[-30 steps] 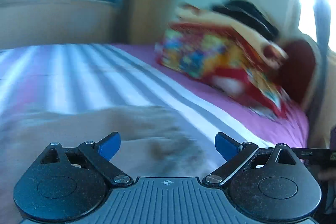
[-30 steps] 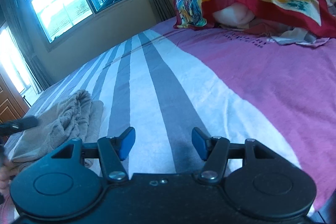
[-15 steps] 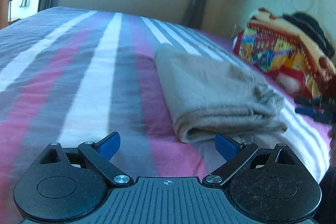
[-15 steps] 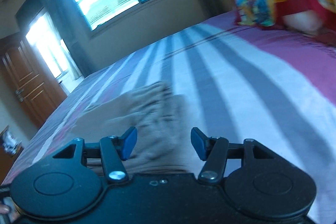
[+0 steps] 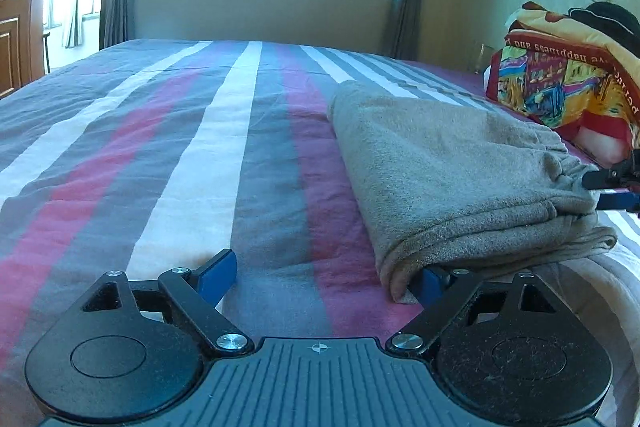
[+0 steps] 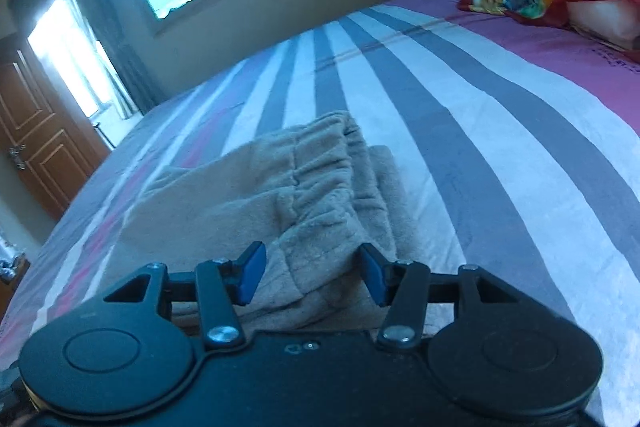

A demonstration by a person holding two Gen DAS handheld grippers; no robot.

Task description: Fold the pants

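A: Where are the pants [image 5: 448, 171]?
B: Folded on the bed [image 5: 192, 155]. Left gripper [image 5: 324, 277] and right gripper [image 6: 312, 273] both gape.
A: Next?
B: Probably a last fold: pinch both ends.

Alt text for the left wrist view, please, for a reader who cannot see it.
Folded grey-beige pants lie on a striped bedsheet, right of centre. The open left gripper sits low before them, its right finger tucked at the fold's near corner. The right gripper pokes in at the far right edge.
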